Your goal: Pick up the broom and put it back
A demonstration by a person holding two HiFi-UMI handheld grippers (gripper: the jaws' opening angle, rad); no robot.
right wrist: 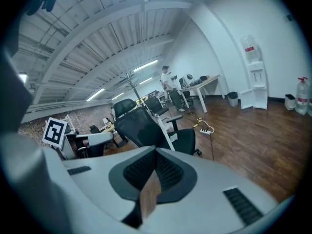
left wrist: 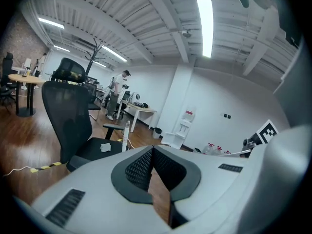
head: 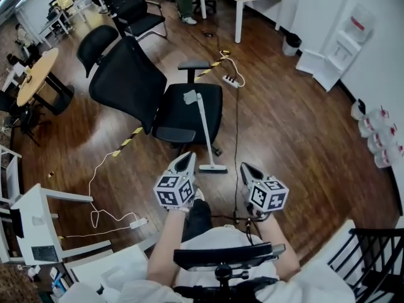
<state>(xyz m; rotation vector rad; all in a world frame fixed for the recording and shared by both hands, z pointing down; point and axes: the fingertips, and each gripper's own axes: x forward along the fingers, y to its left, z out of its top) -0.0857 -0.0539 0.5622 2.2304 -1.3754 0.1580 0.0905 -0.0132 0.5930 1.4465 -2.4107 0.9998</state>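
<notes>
Approach step: we're short of the broom (head: 204, 128), which leans on the office chair (head: 177, 115) seat with its head on the floor. Left gripper (head: 187, 158) and right gripper (head: 245, 168) are both clenched and empty. Next we need to open one, line its jaws across the handle, then close.

broom (head: 204, 131) stands just ahead, between left gripper (head: 187, 157) and right gripper (head: 245, 168), leaning on the office chair (head: 126, 81) beyond; power strip (head: 231, 81) lies farther ahead.

Black office chair (head: 126, 84), white power strip (head: 230, 80) near it, water bottles (head: 379, 134) well apart.
</notes>
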